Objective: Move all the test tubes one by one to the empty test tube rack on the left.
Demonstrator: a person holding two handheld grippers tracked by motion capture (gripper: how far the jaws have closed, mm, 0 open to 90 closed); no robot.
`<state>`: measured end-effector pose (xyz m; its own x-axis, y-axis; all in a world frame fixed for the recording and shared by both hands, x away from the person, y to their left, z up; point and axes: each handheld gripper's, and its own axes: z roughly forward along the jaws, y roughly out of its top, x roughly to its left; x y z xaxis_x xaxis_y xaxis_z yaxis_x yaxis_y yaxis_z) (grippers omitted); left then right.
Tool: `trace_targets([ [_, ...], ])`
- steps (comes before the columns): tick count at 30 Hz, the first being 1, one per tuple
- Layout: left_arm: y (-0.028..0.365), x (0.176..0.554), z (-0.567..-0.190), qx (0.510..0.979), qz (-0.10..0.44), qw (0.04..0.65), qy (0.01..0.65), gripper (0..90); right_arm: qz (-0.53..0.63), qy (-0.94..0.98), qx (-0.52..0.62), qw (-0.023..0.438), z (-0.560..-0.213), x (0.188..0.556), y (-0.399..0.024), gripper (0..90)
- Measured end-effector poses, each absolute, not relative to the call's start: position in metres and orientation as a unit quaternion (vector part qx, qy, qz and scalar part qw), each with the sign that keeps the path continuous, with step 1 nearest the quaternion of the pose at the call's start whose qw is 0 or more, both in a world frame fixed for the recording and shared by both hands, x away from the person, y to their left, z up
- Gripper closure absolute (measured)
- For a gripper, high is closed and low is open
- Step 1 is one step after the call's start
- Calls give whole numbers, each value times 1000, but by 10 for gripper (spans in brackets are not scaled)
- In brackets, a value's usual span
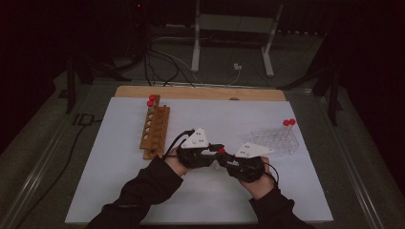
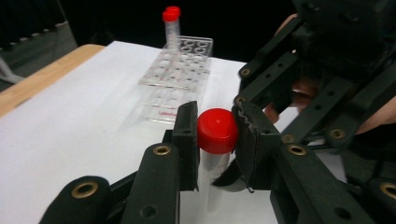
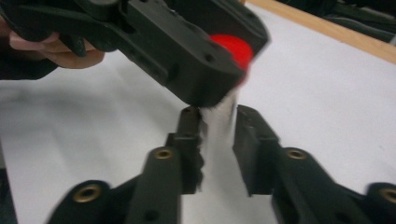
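Note:
A clear test tube with a red cap (image 1: 221, 150) hangs between both grippers above the middle of the white mat. In the left gripper view, my left gripper (image 2: 215, 113) is shut on the red cap (image 2: 217, 130), one pad on each side, and the tube body (image 2: 212, 172) hangs below. My right gripper (image 3: 218, 116) holds the same tube lower down, with its pads against the clear body (image 3: 219, 140); that view is blurred. In the high view the left gripper (image 1: 215, 149) and the right gripper (image 1: 225, 157) meet tip to tip.
A wooden tube rack (image 1: 155, 129) stands at the left with two red-capped tubes (image 1: 152, 100) at its far end. A clear plastic rack (image 1: 274, 140) at the right holds two red-capped tubes (image 1: 288, 123). The white mat (image 1: 119, 167) covers a wooden table (image 1: 200, 93).

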<state>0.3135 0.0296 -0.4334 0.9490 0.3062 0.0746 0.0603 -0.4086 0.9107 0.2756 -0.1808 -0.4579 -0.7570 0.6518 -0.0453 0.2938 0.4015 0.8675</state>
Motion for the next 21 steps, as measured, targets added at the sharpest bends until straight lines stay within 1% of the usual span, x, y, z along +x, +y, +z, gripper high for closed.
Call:
trace_targets([
  [2, 34, 315, -432, 830, 120, 532, 115, 720, 469, 810, 294, 193, -457, 275, -183, 646],
  [7, 49, 318, -426, 825, 137, 533, 128, 720, 478, 798, 301, 209, -452, 273, -189, 539],
  [8, 53, 319, -425, 824, 139, 534, 132, 720, 482, 795, 303, 211, -450, 272, -191, 466],
  [9, 57, 319, -424, 823, 144, 533, 136, 720, 482, 795, 303, 211, -450, 272, -191, 466],
  [10, 61, 320, -422, 822, 147, 533, 139, 720, 484, 792, 305, 212, -449, 272, -193, 438],
  [11, 65, 321, -421, 820, 150, 534, 144, 720, 488, 788, 311, 211, -448, 272, -195, 354],
  [12, 69, 322, -420, 817, 156, 535, 149, 720, 488, 788, 311, 211, -448, 272, -195, 354],
  [17, 89, 326, -413, 808, 176, 536, 171, 720, 495, 778, 324, 210, -446, 273, -197, 153],
  [21, 104, 329, -406, 797, 192, 541, 189, 720, 500, 769, 333, 219, -443, 272, -198, 45],
])
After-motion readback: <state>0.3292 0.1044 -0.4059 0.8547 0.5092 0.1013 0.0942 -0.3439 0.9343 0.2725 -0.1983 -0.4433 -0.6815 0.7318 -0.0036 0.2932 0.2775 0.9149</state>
